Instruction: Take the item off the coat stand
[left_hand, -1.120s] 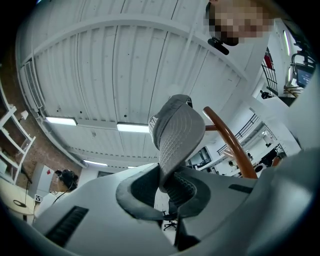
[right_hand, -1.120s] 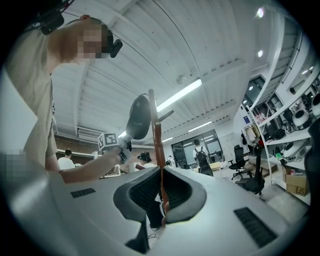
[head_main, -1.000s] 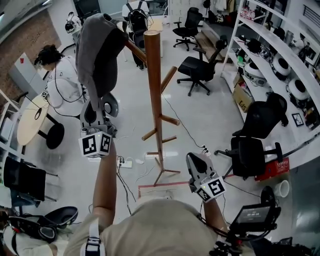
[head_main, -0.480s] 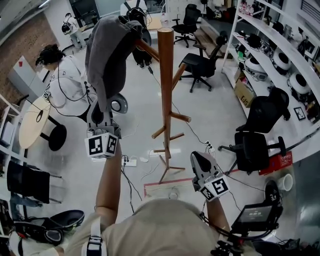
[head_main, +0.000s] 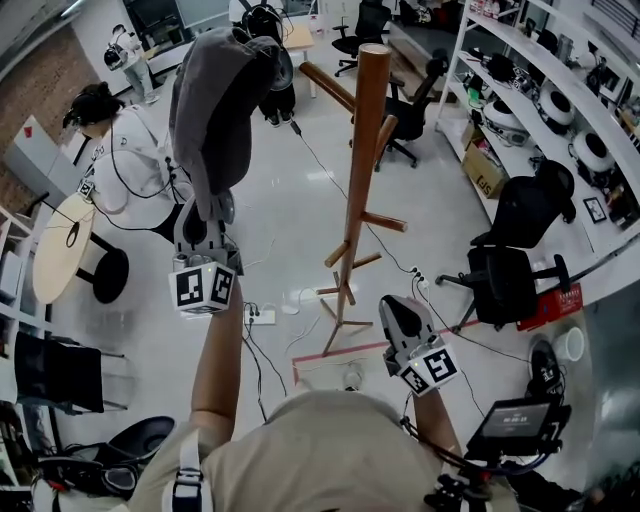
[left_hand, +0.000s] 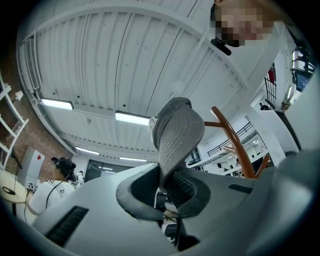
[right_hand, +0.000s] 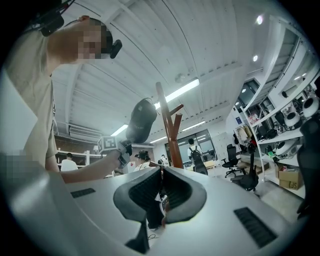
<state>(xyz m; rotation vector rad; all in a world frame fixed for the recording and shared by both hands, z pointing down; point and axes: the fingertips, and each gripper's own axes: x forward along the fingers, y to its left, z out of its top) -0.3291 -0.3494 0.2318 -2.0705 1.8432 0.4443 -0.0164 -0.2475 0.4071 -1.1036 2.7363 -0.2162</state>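
grey cap (head_main: 215, 90) with stitched brim, beside coat stand (head_main: 362, 170); left gripper (left_hand: 167, 182) fingers clamped on its brim; right gripper (right_hand: 161, 192) fingers together, empty

the left gripper (head_main: 205, 212), clamping the grey cap (head_main: 215, 90), is sitting apart from the coat stand (head_main: 362, 170) — open air is lying to its right, with only the long upper peg (head_main: 328, 86) pointing its tip near the cap. to its left and below, a seated person (head_main: 120, 160) and a round table (head_main: 60, 245) are blocking the way. the right gripper (head_main: 395, 308), jaws together, is facing the stand's lower pegs (head_main: 385, 222) ahead — office chairs (head_main: 500, 285) are crowding its right.
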